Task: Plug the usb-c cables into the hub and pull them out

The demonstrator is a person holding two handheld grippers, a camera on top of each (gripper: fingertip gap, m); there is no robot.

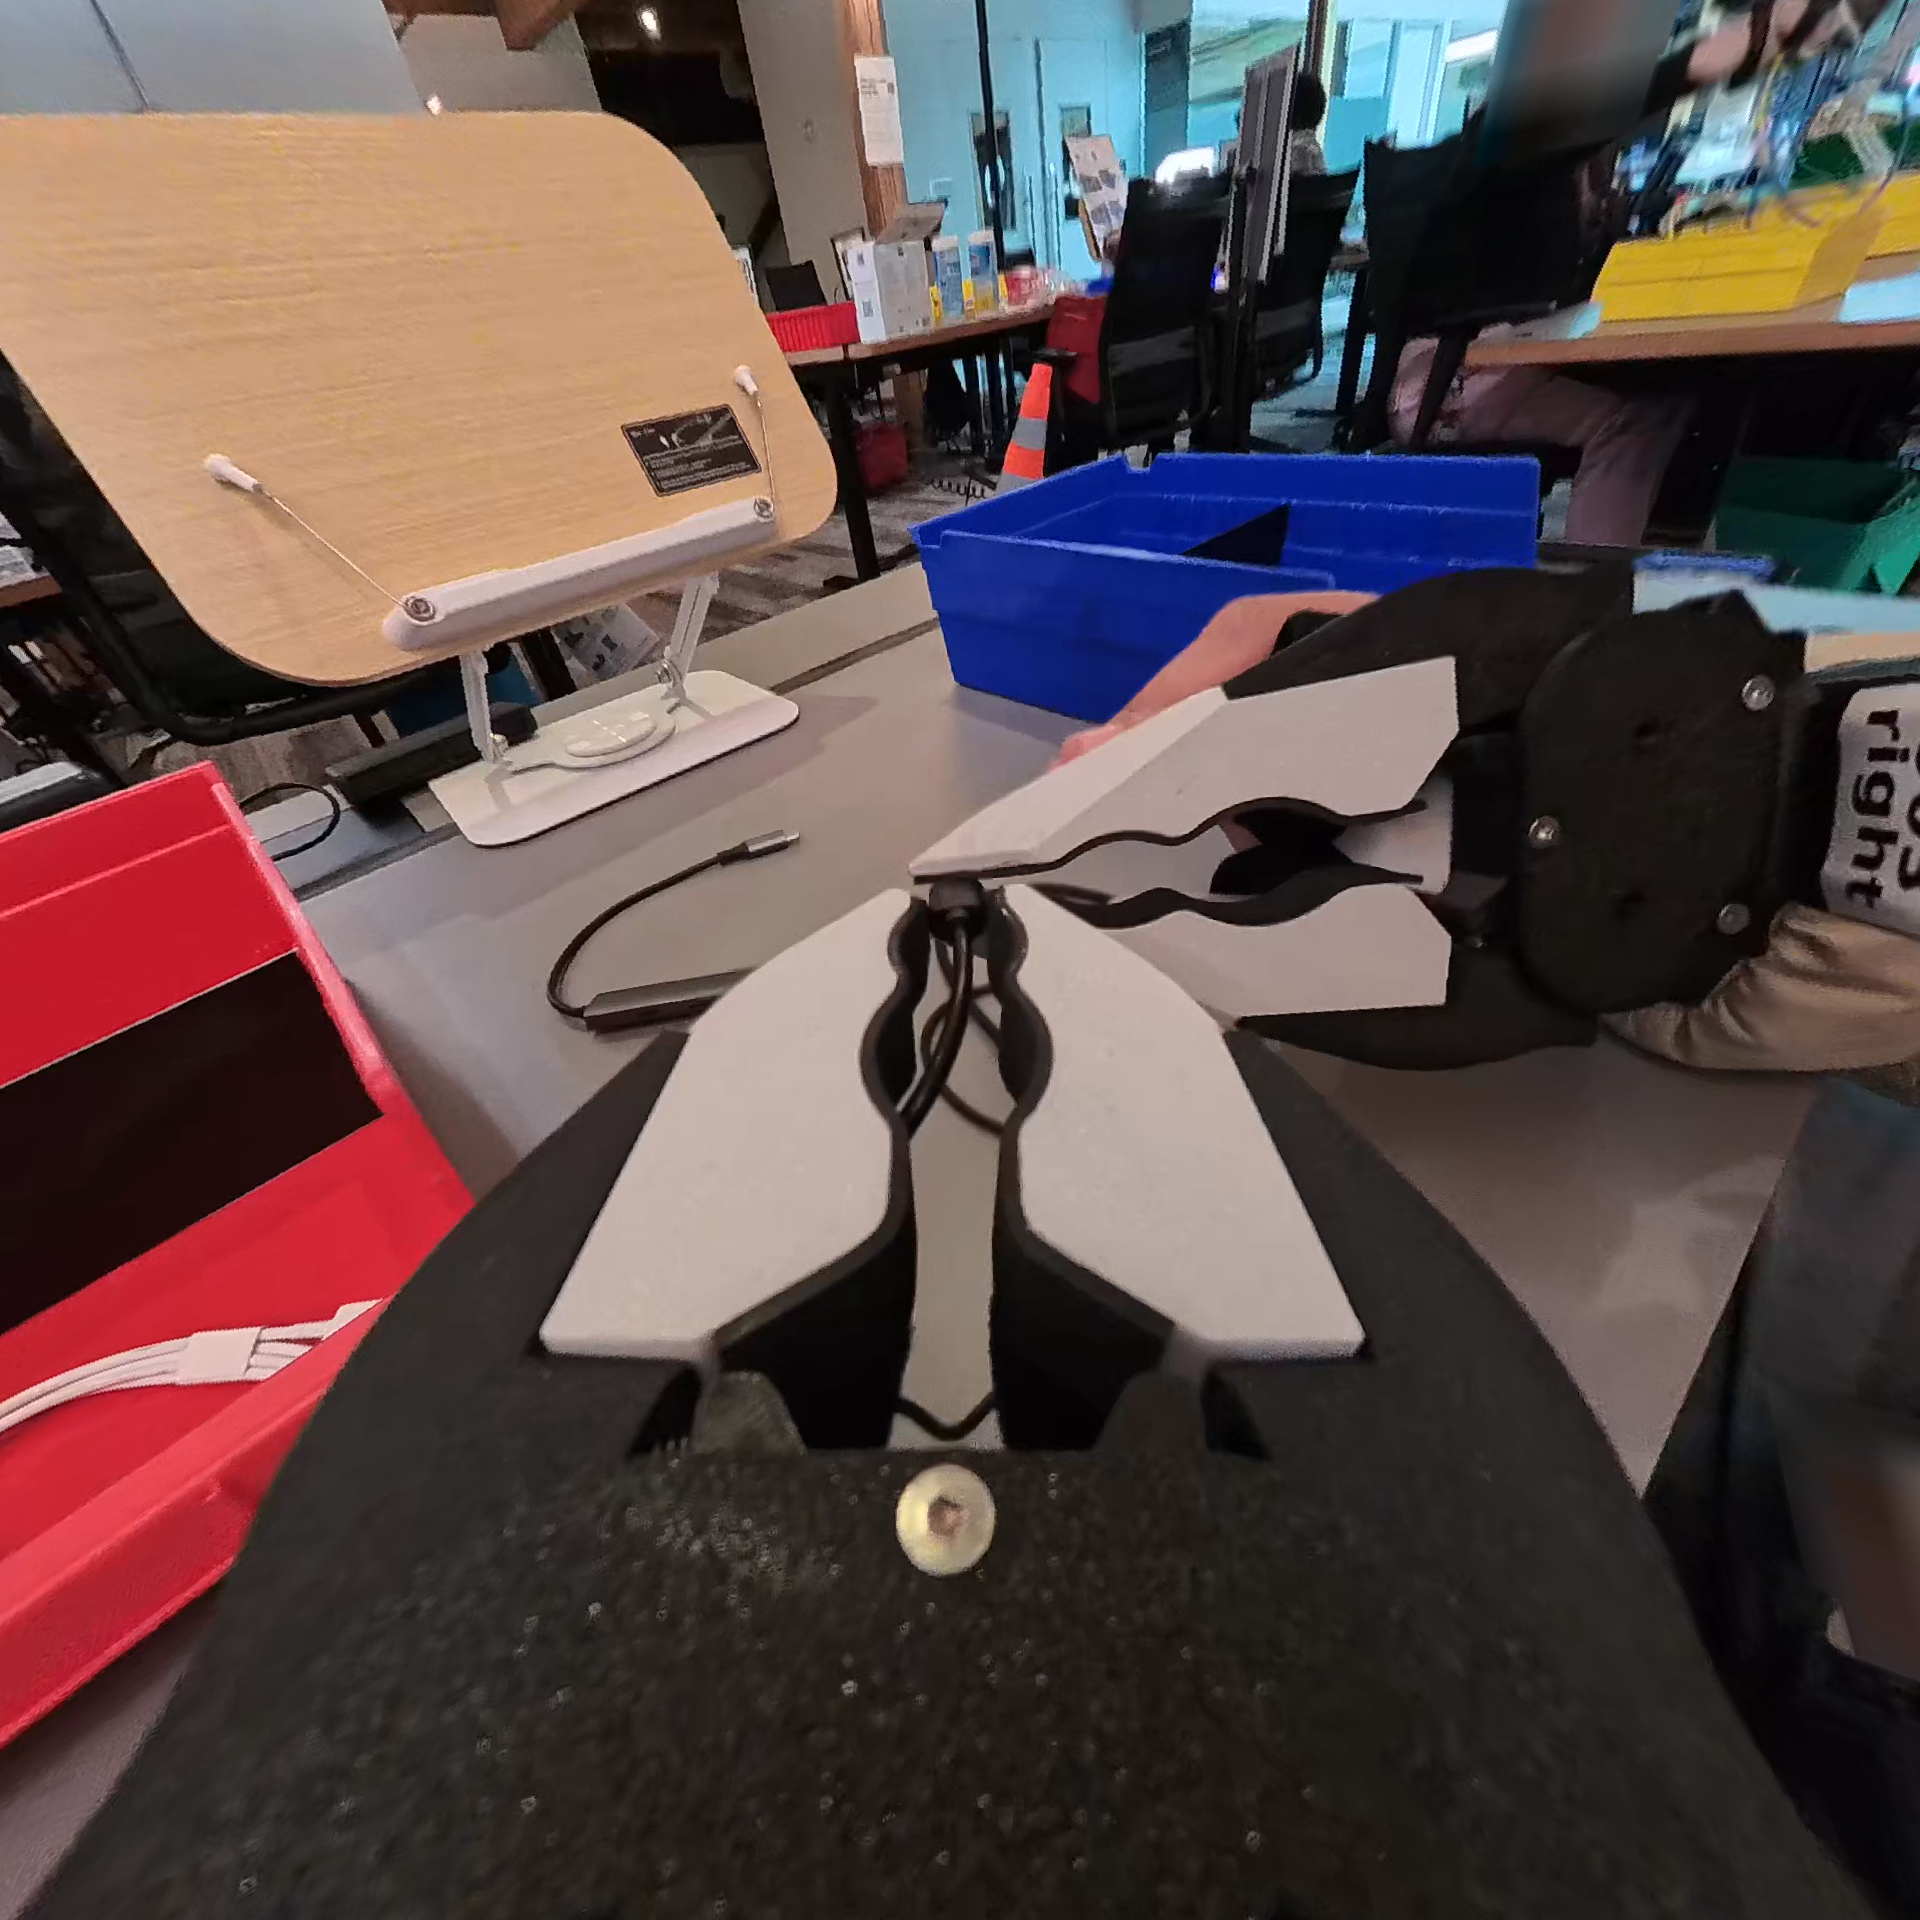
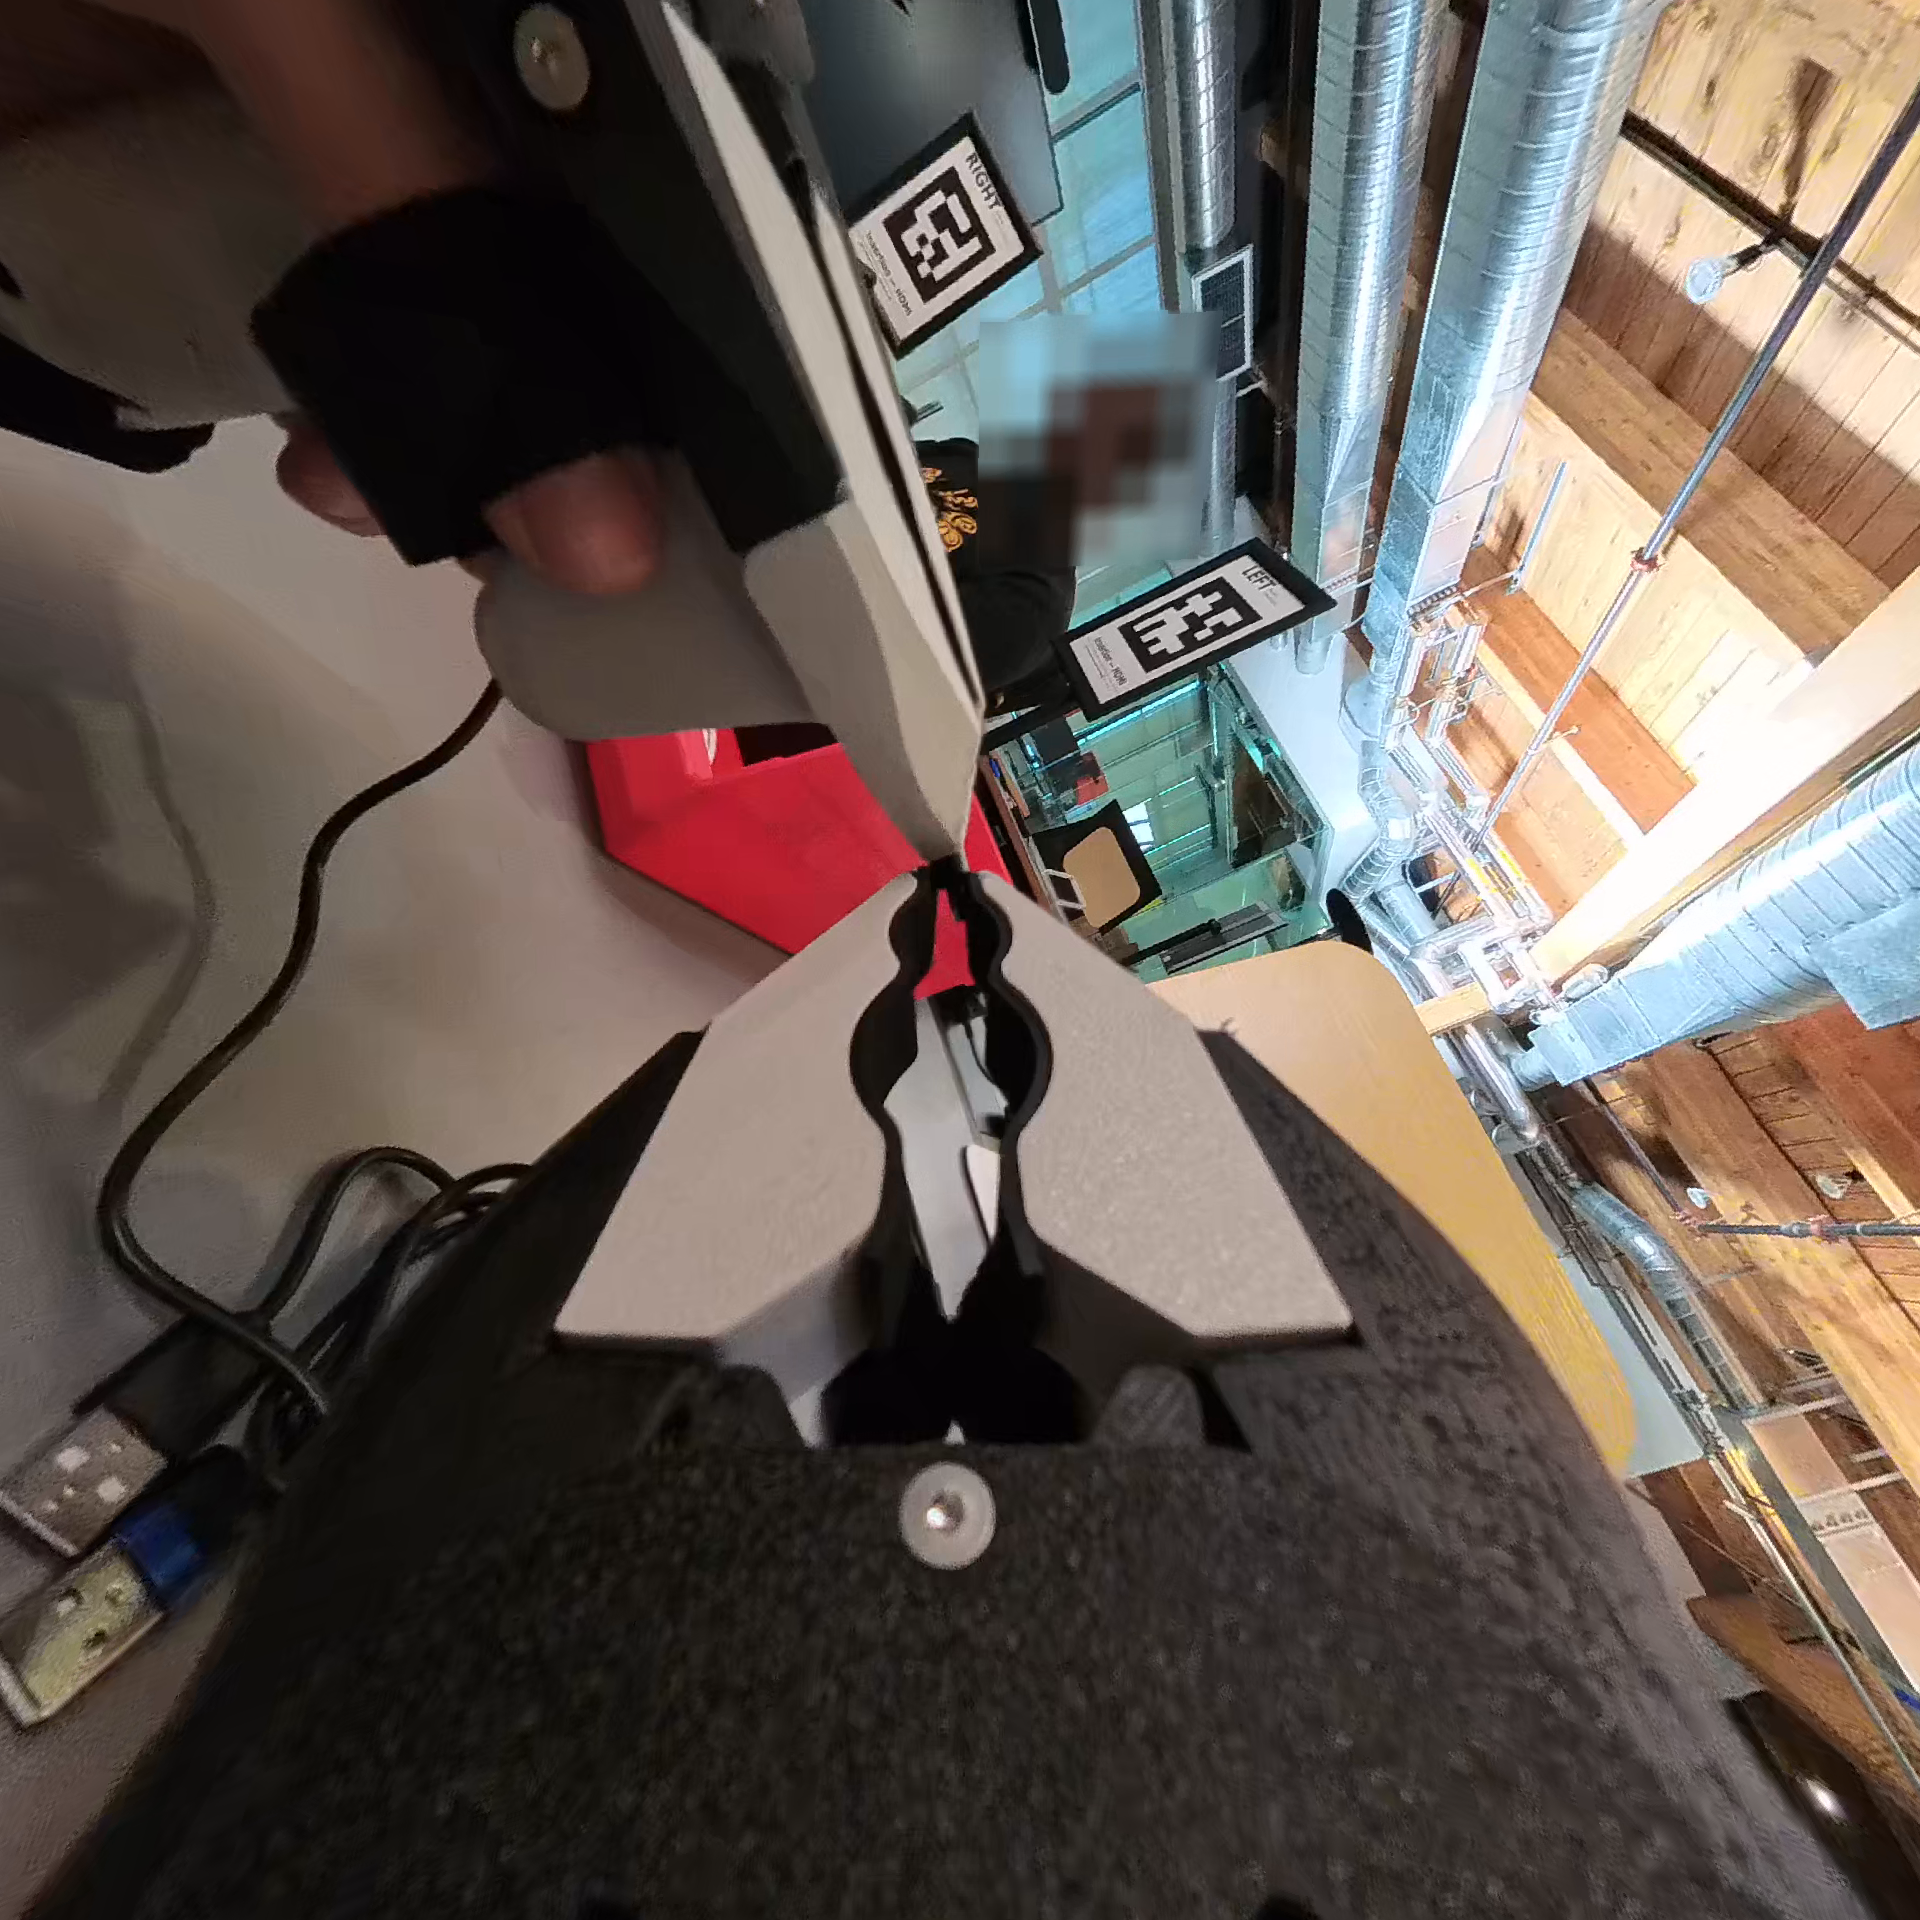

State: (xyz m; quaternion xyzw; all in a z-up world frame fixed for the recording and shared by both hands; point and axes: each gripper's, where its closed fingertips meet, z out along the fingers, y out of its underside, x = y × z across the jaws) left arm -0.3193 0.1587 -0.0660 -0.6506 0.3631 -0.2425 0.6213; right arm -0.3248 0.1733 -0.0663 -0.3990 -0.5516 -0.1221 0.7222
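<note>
Left wrist view
- Left tongs (image 1: 956, 904): closed on the plug end of a black cable (image 1: 951, 1029), which hangs down in a loop between the fingers.
- Right tongs (image 1: 935, 871): come in from the right, tips meeting the left tips at that same plug; they look pinched on it.
- Hub (image 1: 649, 1006): slim grey bar lying flat on the grey table (image 1: 1507, 1195), just beyond the left fingers. Its own short lead curls away, its plug (image 1: 764, 844) lying loose.
- Progress: cable is off the table and not in the hub; I judge the plug is being passed or re-gripped between tongs. Insertion and pull-out are both still ahead.
- Red bin (image 1: 208, 1143): left of the tongs; holds a white multi-end cable (image 1: 187, 1361) and a dark panel.
- Blue bin (image 1: 1195, 582): far side of the table; only a dark divider shows inside.
- Book stand (image 1: 395, 395): wooden, beyond the hub.

Right wrist view
- Right tongs (image 2: 948, 881): camera rolled sideways; tips nearly shut on a small black piece, the plug by my reading.
- Left tongs (image 2: 940, 847): edge-on from above, tip touching the same spot.
- Black cable (image 2: 260, 987): trails across the table.
- Hub: not visible here.
- Red bin (image 2: 758, 831): behind the tips, contents hidden.
</note>
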